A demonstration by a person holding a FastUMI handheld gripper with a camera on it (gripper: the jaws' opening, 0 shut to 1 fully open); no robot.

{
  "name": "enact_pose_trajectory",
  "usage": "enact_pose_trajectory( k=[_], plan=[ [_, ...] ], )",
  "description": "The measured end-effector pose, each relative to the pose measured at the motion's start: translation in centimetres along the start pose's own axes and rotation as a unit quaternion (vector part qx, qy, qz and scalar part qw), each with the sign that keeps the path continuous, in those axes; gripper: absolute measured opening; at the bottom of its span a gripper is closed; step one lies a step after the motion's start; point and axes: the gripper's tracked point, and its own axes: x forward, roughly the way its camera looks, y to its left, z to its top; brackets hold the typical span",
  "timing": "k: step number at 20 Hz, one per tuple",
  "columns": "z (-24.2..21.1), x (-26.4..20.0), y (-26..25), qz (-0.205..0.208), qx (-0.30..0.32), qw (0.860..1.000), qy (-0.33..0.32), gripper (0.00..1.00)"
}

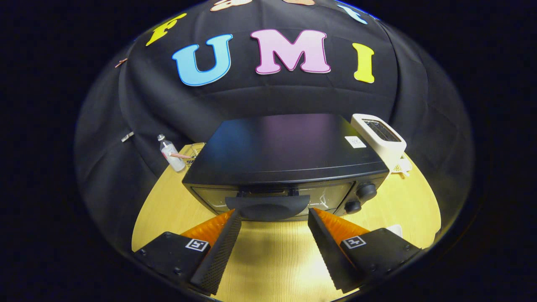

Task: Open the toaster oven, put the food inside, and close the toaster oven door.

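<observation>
A black toaster oven (285, 147) stands on the wooden table (402, 205) just ahead of me, seen from above its front. Its glass door (209, 197) is closed, with a broad dark handle (268, 206) along the door's upper edge. Two black knobs (365, 192) sit at the right of the door. My gripper (275, 218) is open, its fingertips reaching either side of the handle, level with it, without pressing on it. No food lies between the fingers.
A white slot toaster (379, 136) stands right behind the oven's right corner. A small clear bottle (171, 153) and a wire basket (194, 152) are at the oven's left rear. A white object (396, 230) peeks past the right finger.
</observation>
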Motion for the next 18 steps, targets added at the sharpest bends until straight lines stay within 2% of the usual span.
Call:
enact_pose_trajectory(
  k=[8, 18],
  plan=[
    [5.5, -6.8, -1.9, 0.014, 0.063, 0.994, -0.088, 0.99],
    [13.6, -15.3, -4.2, 0.004, 0.008, 0.978, -0.207, 0.99]
  ],
)
